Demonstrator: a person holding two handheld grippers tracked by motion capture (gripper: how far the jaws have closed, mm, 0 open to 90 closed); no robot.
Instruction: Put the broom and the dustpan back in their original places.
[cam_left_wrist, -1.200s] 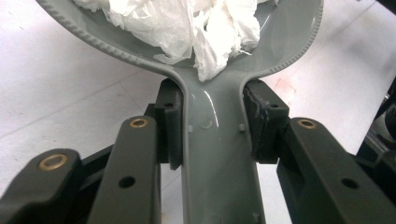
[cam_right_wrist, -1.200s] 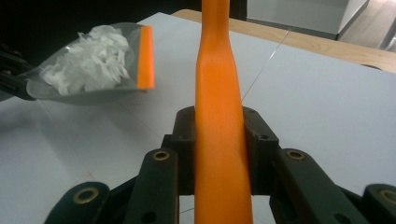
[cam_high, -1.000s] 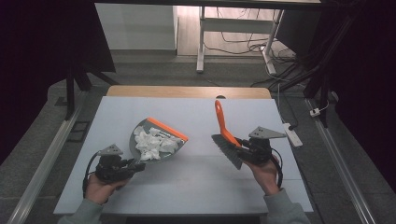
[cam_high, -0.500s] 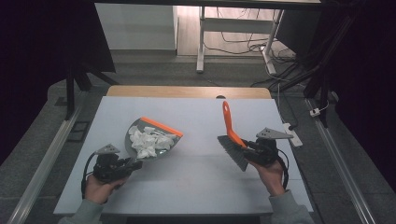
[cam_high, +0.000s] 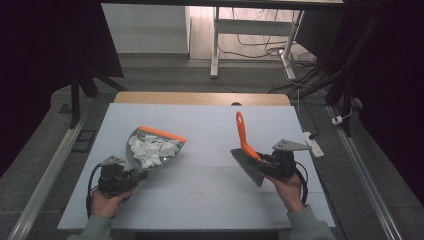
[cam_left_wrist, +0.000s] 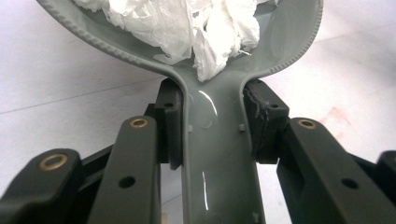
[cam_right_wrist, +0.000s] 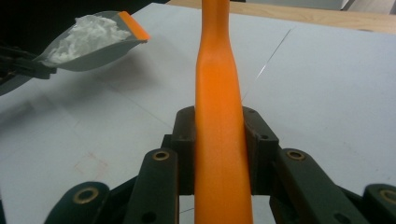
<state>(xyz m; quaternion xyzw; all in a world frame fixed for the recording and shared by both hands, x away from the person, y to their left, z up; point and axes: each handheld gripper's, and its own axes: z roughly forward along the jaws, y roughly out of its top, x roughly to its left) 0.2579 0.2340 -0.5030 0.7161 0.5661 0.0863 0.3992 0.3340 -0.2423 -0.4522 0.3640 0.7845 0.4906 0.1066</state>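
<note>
Grey dustpan (cam_high: 152, 150) heaped with white paper scraps (cam_high: 150, 149), handle clamped in left gripper (cam_left_wrist: 212, 123), held over table (cam_high: 210, 200). Orange-handled brush (cam_high: 246, 150) clamped in right gripper (cam_right_wrist: 219, 149), well apart.

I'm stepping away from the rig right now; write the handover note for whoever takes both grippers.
Left gripper: shut on the handle of the grey plastic dustpan with the orange lip, held just above the pale blue-grey tabletop at its left.
Right gripper: shut on the orange plastic handle of the grey-bristled hand brush, handle pointing away from the person, bristles near the hand.
Done: the crumpled white paper scraps all lie in the dustpan; no scraps seen on the table.
Left: probably empty the dustpan, then set both tools down.
</note>
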